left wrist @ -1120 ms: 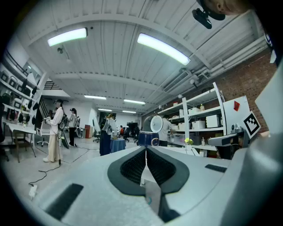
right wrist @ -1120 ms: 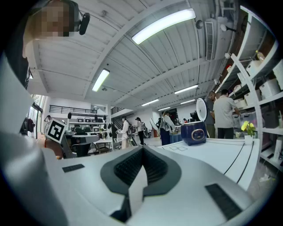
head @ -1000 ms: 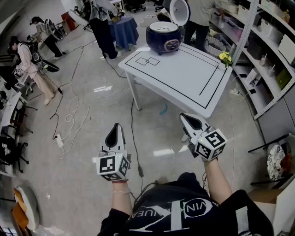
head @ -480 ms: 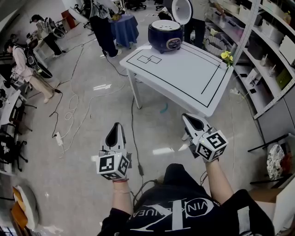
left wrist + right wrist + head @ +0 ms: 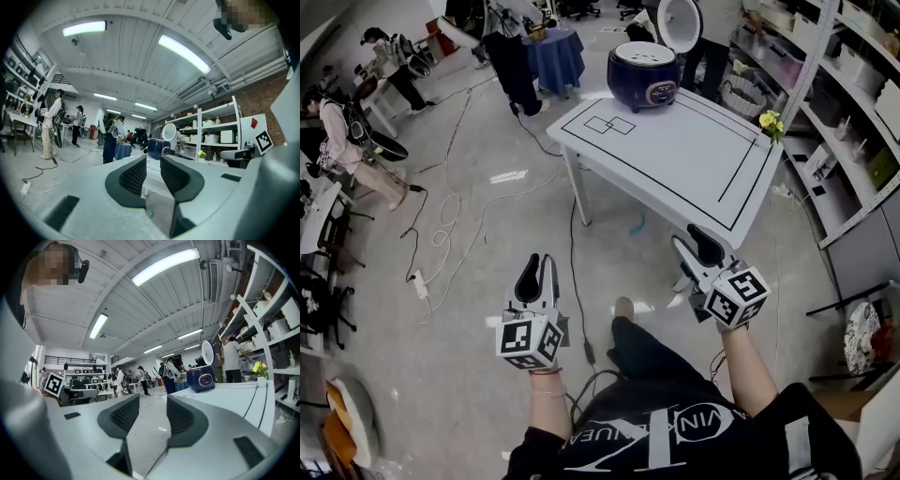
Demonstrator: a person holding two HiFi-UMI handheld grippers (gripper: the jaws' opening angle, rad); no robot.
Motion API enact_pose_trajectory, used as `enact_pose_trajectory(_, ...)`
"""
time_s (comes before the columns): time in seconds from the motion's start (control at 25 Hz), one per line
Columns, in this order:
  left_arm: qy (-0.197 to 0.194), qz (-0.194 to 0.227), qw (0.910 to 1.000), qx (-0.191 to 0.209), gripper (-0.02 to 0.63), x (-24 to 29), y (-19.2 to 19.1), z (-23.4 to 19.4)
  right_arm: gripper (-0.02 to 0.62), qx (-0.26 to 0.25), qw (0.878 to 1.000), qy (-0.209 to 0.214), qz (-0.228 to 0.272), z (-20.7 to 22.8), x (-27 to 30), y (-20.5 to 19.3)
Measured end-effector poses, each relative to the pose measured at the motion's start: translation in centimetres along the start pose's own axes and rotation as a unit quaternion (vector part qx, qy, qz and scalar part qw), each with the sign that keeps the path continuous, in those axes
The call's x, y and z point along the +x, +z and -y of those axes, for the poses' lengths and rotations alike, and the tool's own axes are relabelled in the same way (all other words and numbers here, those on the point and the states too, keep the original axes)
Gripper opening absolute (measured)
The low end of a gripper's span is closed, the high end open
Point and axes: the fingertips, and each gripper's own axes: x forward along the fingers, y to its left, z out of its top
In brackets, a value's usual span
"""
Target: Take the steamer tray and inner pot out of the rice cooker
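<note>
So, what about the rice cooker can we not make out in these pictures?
Inside of the cooker, head view: too far away and too small. Only a pale top shows, so tray and pot cannot be told apart.
Inside, right gripper view: the cooker is seen from the side and its own wall hides what is in it.
Print on the front panel, all views: too small to read.

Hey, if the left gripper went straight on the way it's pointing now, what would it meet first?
Probably the white table, around its left corner. The rice cooker stands farther back and slightly right of that line. Depth is hard to judge.
</note>
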Motion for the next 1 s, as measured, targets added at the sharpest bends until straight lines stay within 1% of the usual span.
enact_pose_trajectory(0.2,0.002,-0.009,1.0,-0.001,0.063,3.7,0.0,-2.7,0.17,0.004,1.0,0.004,-0.003,1.5,4.6,-0.1)
enact_pose_trajectory(0.4,-0.004,-0.017,0.9998,0.003,0.063,9.3,0.4,-5.0,0.17,0.021,1.0,-0.008,-0.003,4.4,9.5,-0.1)
enact_pose_trajectory(0.68,-0.023,-0.025,0.9994,-0.001,0.063,17.4,1.5,-7.0,0.17,0.035,0.999,-0.03,-0.006,9.1,15.0,0.9)
enact_pose_trajectory(1.0,-0.05,-0.034,0.9982,0.008,0.063,25.6,2.4,-8.5,0.17,0.046,0.998,-0.043,-0.001,13.3,20.8,1.6)
